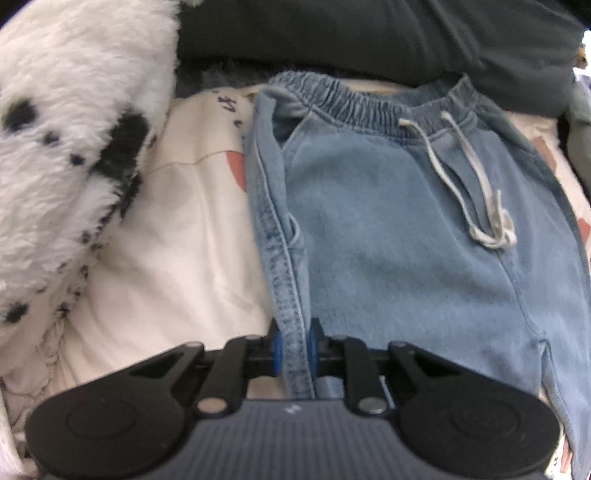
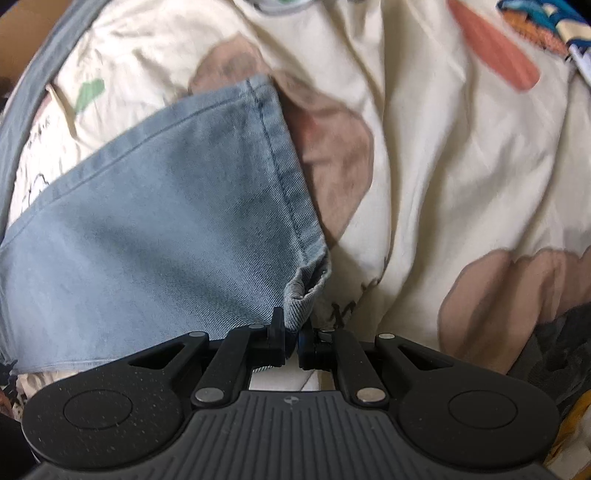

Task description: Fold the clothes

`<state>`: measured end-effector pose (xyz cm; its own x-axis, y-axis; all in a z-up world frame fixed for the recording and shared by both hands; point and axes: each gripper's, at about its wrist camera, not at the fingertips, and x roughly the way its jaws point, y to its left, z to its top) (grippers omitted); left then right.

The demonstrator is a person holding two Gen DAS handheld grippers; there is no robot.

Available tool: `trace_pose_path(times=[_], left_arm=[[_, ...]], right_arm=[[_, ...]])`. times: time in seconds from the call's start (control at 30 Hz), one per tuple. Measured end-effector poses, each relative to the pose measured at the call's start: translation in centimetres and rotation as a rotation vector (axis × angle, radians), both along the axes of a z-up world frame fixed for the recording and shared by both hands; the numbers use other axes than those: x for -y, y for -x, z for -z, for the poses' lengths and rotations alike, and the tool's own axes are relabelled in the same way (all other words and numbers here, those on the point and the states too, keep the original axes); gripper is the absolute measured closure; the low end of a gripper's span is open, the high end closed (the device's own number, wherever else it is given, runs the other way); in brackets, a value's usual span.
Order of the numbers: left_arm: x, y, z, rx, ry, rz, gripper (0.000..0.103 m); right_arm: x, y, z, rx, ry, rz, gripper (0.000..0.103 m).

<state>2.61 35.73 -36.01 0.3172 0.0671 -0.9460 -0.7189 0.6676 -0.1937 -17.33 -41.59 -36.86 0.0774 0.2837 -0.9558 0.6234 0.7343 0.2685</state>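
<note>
Light blue denim trousers [image 1: 388,229] with an elastic waistband and a pale drawstring [image 1: 480,192] lie flat on a cream printed bedsheet [image 1: 177,240]. My left gripper [image 1: 294,341] is shut on the side seam of the trousers, the stitched fold running between its blue pads. In the right wrist view one trouser leg [image 2: 166,229] stretches away to the upper left, its hem [image 2: 284,166] facing right. My right gripper [image 2: 293,338] is shut on the near corner of that hem.
A fluffy white plush with black spots [image 1: 66,147] lies left of the trousers. A person's dark garment [image 1: 369,33] fills the far side beyond the waistband. The cream sheet [image 2: 424,166] with brown and orange prints lies wrinkled to the right.
</note>
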Motion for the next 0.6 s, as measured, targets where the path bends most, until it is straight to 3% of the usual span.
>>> trace_pose_path(times=[0.1, 0.13, 0.17, 0.27, 0.4, 0.6], left_arm=[[0.6, -0.7, 0.2, -0.048, 0.021, 0.026, 0.087], [1.0, -0.8, 0.2, -0.056, 0.026, 0.041, 0.081], [1.4, -0.8, 0.2, -0.057, 0.032, 0.056, 0.077], [2.6, -0.3, 0.3, -0.061, 0.031, 0.09, 0.077], [3.7, 0.7, 0.5, -0.062, 0.046, 0.11, 0.076], [5.1, 1.5, 0.3, -0.087, 0.048, 0.126, 0.076]], right_arm=[[0.8, -0.7, -0.1, 0.038, -0.026, 0.019, 0.094], [1.1, -1.1, -0.4, 0.059, -0.033, 0.029, 0.088], [1.4, -1.5, -0.9, 0.085, -0.017, 0.023, 0.074], [2.3, -2.8, -2.2, 0.185, 0.042, 0.0, 0.052], [4.1, -4.5, -2.7, 0.271, 0.075, 0.009, 0.052], [4.8, -6.9, -1.0, 0.32, 0.131, -0.026, 0.052]])
